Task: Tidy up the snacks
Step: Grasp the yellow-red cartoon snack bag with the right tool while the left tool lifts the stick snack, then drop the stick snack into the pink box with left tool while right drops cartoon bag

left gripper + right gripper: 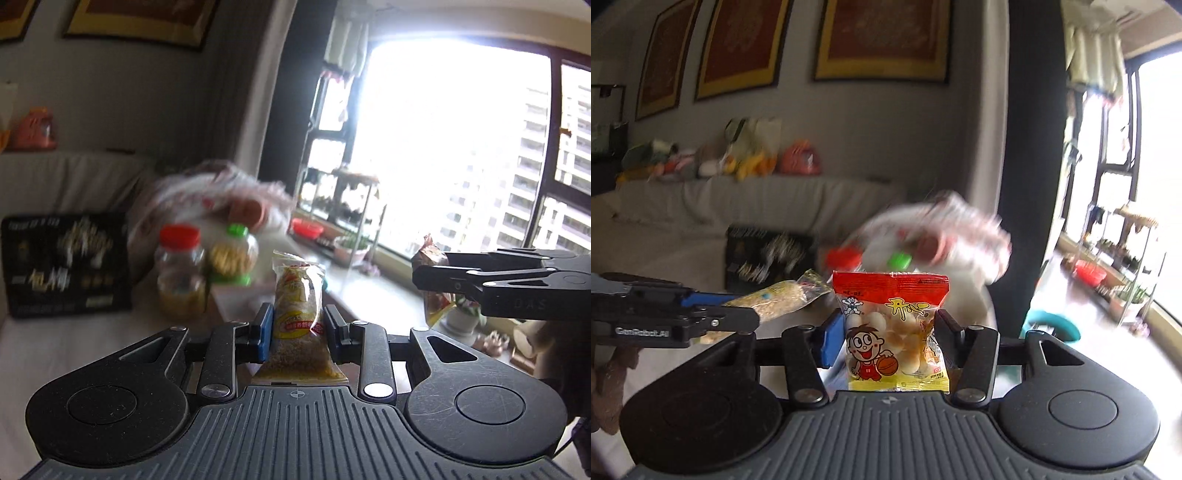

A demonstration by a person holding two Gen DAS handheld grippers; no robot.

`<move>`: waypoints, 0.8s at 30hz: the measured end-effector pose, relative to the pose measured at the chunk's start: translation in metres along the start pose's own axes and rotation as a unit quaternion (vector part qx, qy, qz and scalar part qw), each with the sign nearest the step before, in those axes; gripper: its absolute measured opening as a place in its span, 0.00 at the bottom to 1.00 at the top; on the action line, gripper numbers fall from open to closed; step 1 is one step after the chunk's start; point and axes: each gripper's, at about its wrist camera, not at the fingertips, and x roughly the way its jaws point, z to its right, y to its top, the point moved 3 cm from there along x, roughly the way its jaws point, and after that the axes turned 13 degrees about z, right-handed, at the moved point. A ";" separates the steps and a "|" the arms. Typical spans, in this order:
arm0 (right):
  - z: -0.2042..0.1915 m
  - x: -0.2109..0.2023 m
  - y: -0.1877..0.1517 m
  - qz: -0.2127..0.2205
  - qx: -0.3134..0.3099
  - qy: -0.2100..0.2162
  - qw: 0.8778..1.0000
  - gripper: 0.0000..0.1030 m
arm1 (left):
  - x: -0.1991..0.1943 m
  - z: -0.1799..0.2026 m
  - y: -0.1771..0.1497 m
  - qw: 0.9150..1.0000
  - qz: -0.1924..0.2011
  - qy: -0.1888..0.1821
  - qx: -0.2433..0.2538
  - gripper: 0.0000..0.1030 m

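My left gripper (298, 325) is shut on a clear yellow snack packet (299, 314) that stands upright between the pads. It also shows in the right wrist view (775, 295), at the left. My right gripper (889, 332) is shut on a red and yellow bag of small round biscuits (894, 332) with a cartoon boy on it. In the left wrist view that gripper (417, 275) comes in from the right with the bag (432, 280). Both are held up above the table.
Ahead, blurred, stand a red-capped jar (179, 273), a green-capped jar (232, 258), a crumpled plastic bag (210, 199) and a black box (66, 266) on a pale table. A sofa (738, 206) runs behind. A bright window (461, 147) is right.
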 end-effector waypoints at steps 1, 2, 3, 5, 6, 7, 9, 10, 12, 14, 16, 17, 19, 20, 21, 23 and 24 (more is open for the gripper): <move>0.006 0.009 0.006 0.002 -0.004 -0.010 1.000 0.50 | 0.010 0.001 0.008 1.000 0.005 -0.005 -0.002 0.33; 0.013 0.019 0.010 0.000 -0.004 -0.018 1.000 0.51 | 0.023 0.002 0.014 1.000 0.006 -0.007 -0.004 0.33; 0.019 0.029 0.013 -0.005 -0.001 -0.026 1.000 0.51 | 0.037 0.001 0.017 1.000 0.004 -0.005 -0.008 0.33; 0.031 0.049 0.012 -0.018 0.009 -0.033 0.999 0.51 | 0.068 -0.001 0.013 1.000 -0.012 0.002 -0.025 0.33; 0.036 0.059 0.010 -0.025 0.014 -0.035 0.999 0.51 | 0.082 -0.003 0.007 0.999 -0.022 0.005 -0.034 0.33; 0.041 0.070 0.007 -0.032 0.018 -0.036 0.999 0.51 | 0.098 -0.006 -0.001 0.998 -0.032 0.007 -0.044 0.33; 0.050 0.089 -0.001 -0.050 0.029 -0.038 0.998 0.51 | 0.126 -0.011 -0.020 0.996 -0.053 0.002 -0.069 0.33; 0.052 0.097 -0.006 -0.060 0.035 -0.039 0.997 0.51 | 0.140 -0.013 -0.031 0.994 -0.065 -0.004 -0.082 0.33; 0.057 0.108 -0.018 -0.079 0.049 -0.040 0.995 0.51 | 0.164 -0.017 -0.054 0.988 -0.100 -0.026 -0.115 0.33; 0.061 0.117 -0.029 -0.093 0.057 -0.045 0.993 0.51 | 0.187 -0.020 -0.078 0.976 -0.162 -0.052 -0.136 0.33; 0.064 0.122 -0.037 -0.104 0.061 -0.050 0.991 0.51 | 0.194 -0.025 -0.094 0.975 -0.177 -0.043 -0.127 0.34; 0.065 0.125 -0.041 -0.108 0.065 -0.050 0.991 0.51 | 0.192 -0.028 -0.095 0.978 -0.163 -0.032 -0.122 0.34; 0.067 0.131 -0.046 -0.117 0.074 -0.049 0.989 0.51 | 0.187 -0.039 -0.085 0.983 -0.131 -0.005 -0.128 0.34; 0.068 0.135 -0.048 -0.123 0.080 -0.048 0.988 0.51 | 0.182 -0.044 -0.079 0.984 -0.116 0.007 -0.136 0.34; 0.068 0.141 -0.050 -0.129 0.085 -0.047 0.987 0.51 | 0.176 -0.050 -0.071 0.984 -0.103 0.018 -0.143 0.34; 0.068 0.153 -0.053 -0.142 0.100 -0.046 0.984 0.52 | 0.165 -0.058 -0.057 0.986 -0.081 0.031 -0.144 0.34; 0.067 0.158 -0.055 -0.148 0.110 -0.046 0.982 0.58 | 0.159 -0.062 -0.051 0.987 -0.070 0.035 -0.139 0.34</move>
